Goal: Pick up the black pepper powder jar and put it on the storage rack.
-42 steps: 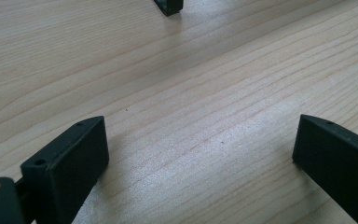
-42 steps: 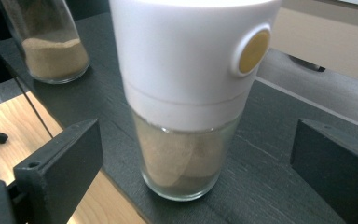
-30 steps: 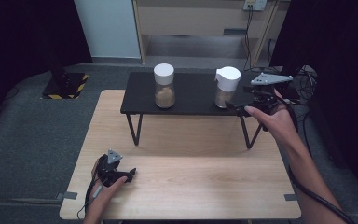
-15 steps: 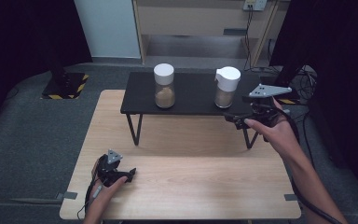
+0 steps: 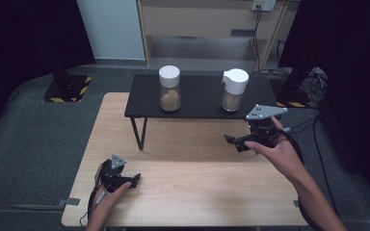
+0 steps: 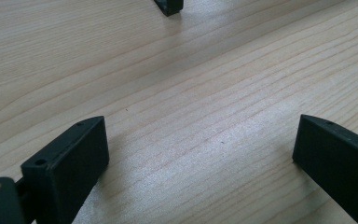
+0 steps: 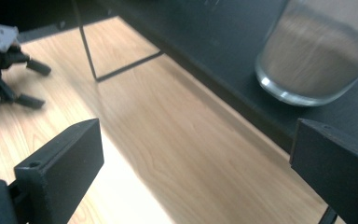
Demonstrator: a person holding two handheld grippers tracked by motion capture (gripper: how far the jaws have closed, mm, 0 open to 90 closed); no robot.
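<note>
Currently, view by view:
High view: our right gripper hangs spread and empty just off the shelf's front right edge, below the spouted jar; we judge reach phase, nothing pinched.
Left gripper view: left gripper spread, parked on the tabletop near its front left corner.
Right gripper view: jaws wide; jar's glass base up right; next we rise and square onto it.
Room: grey carpet, dark curtains.

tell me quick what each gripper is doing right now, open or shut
left gripper: open, holding nothing, low over the table.
right gripper: open, holding nothing, in front of the right jar.
</note>
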